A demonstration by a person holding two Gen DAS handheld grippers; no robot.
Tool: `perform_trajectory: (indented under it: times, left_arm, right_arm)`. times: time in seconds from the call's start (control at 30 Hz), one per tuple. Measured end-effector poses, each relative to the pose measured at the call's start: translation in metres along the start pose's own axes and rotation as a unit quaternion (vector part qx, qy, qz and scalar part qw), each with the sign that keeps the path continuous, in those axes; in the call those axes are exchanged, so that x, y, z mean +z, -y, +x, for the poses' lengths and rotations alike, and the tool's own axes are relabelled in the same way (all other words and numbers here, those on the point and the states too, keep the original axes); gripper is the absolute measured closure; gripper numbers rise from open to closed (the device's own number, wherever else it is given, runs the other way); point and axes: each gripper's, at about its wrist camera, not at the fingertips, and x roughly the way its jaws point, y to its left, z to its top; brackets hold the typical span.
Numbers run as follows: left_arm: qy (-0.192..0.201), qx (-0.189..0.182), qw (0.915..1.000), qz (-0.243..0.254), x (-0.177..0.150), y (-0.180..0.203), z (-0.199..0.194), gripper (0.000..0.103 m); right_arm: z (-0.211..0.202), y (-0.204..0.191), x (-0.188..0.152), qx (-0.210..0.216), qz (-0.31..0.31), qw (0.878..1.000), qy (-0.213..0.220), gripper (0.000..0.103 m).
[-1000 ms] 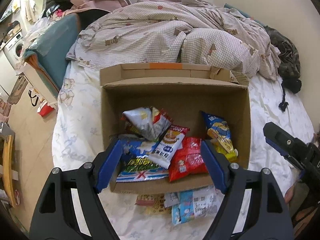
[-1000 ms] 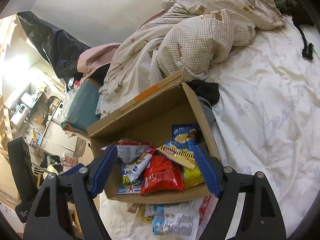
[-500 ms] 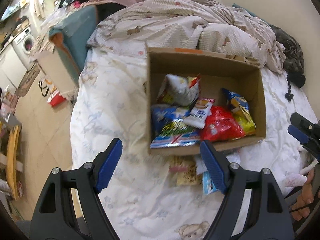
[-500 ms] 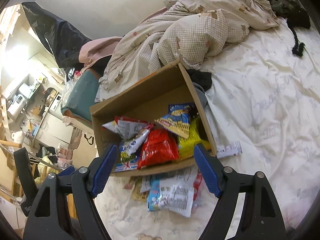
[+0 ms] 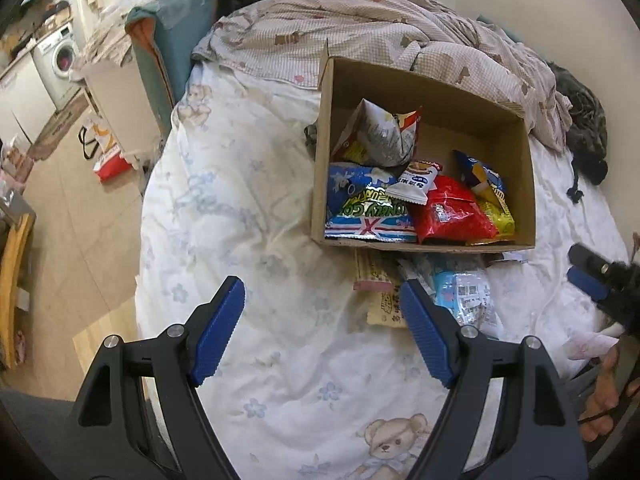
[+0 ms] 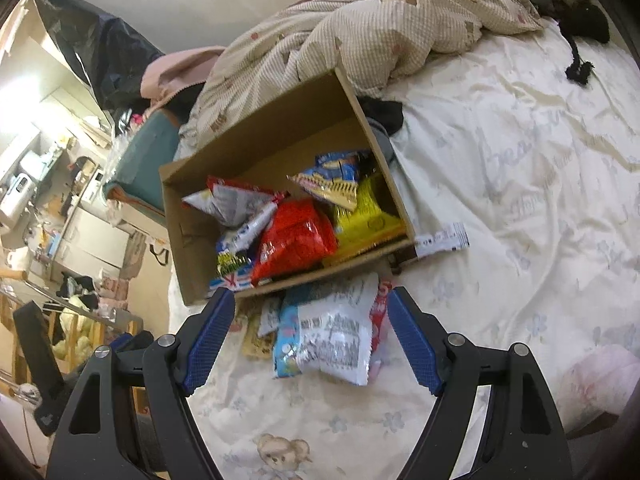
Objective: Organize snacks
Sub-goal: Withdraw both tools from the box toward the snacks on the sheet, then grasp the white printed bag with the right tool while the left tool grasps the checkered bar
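Note:
A cardboard box (image 5: 424, 80) (image 6: 256, 132) stands on the bed and holds several snack bags, among them a red bag (image 5: 448, 216) (image 6: 296, 236) and a yellow bag (image 6: 364, 216). Loose packets lie on the sheet before the box: a blue-and-white bag (image 6: 328, 332) (image 5: 464, 300) and a beige packet (image 5: 380, 292). A white sachet (image 6: 442, 240) lies at the box's right corner. My left gripper (image 5: 322, 328) is open and empty, over bare sheet left of the loose packets. My right gripper (image 6: 310, 340) is open, its fingers either side of the blue-and-white bag.
A crumpled checked quilt (image 5: 360, 32) lies behind the box. A black garment (image 6: 584, 24) lies at the far right of the bed. The bed's left edge drops to the floor (image 5: 68, 208); a teal chair (image 5: 176, 28) stands beside it.
Both grippers have pulled back from the box and away from it. The left one has also swung left. The loose packets in front of the box have come into fuller view.

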Motion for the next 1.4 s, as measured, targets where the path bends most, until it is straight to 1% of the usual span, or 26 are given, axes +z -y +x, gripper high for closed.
perform_trajectory:
  times: [0.17, 0.33, 0.37, 0.4, 0.47, 0.57, 0.63, 0.77, 0.87, 0.93, 1.0, 1.07, 1.13, 1.2, 1.4]
  left_arm:
    - [-0.004, 0.0, 1.0, -0.006, 0.004, 0.002, 0.005, 0.025]
    - [-0.004, -0.017, 0.9997, -0.018, 0.005, 0.0, 0.001, 0.024]
    - [0.0, -0.02, 0.9996, -0.022, 0.005, -0.002, -0.001, 0.02]
    - [0.004, -0.02, 0.9995, -0.024, 0.006, -0.002, -0.003, 0.014]
    - [0.014, -0.02, 0.9993, -0.027, 0.006, -0.004, -0.007, 0.009]
    - [0.018, -0.019, 0.999, -0.035, 0.008, -0.007, -0.009, 0.009]
    - [0.017, -0.014, 0.999, -0.038, 0.009, -0.009, -0.007, 0.009]
    - [-0.002, 0.007, 0.9989, -0.046, 0.008, -0.013, 0.002, 0.009]
    - [-0.025, -0.003, 0.9975, -0.066, 0.005, -0.018, 0.01, 0.009]
    - [-0.028, -0.005, 0.9972, -0.07, 0.004, -0.018, 0.011, 0.009]
    - [-0.028, -0.005, 0.9972, -0.07, 0.004, -0.018, 0.011, 0.009]
    - [-0.03, -0.01, 0.9969, -0.073, 0.004, -0.018, 0.012, 0.009]
    - [-0.036, -0.015, 0.9964, -0.075, 0.006, -0.015, 0.016, 0.009]
    - [-0.041, -0.018, 0.9963, -0.073, 0.006, -0.012, 0.018, 0.009]
    - [-0.043, -0.013, 0.9962, -0.075, 0.007, -0.015, 0.02, 0.009]
  right_arm:
    - [0.006, 0.003, -0.007, -0.01, 0.002, 1.0, -0.011, 0.021]
    - [0.014, 0.005, -0.008, -0.012, 0.007, 1.0, -0.024, 0.021]
    - [0.016, 0.006, -0.009, -0.012, 0.01, 0.999, -0.027, 0.021]
    - [0.017, 0.007, -0.009, -0.013, 0.013, 0.999, -0.03, 0.021]
    - [0.022, 0.01, -0.011, -0.017, 0.02, 0.999, -0.038, 0.02]
    - [0.03, 0.017, -0.013, -0.012, 0.043, 0.998, -0.049, 0.019]
    - [0.035, 0.018, -0.013, -0.015, 0.046, 0.997, -0.055, 0.019]
    - [0.042, 0.024, -0.012, -0.019, 0.057, 0.996, -0.065, 0.019]
    - [0.047, 0.029, -0.013, -0.024, 0.072, 0.994, -0.077, 0.019]
    - [0.051, 0.031, -0.014, -0.022, 0.078, 0.993, -0.085, 0.019]
    - [0.057, 0.029, -0.013, -0.03, 0.073, 0.993, -0.091, 0.018]
    - [0.068, 0.026, -0.012, -0.037, 0.067, 0.992, -0.103, 0.014]
    - [0.085, 0.023, -0.012, -0.034, 0.061, 0.989, -0.13, 0.014]
    - [0.102, 0.017, -0.013, -0.034, 0.049, 0.987, -0.148, 0.014]
    - [0.153, -0.005, -0.017, -0.064, -0.019, 0.979, -0.192, 0.014]
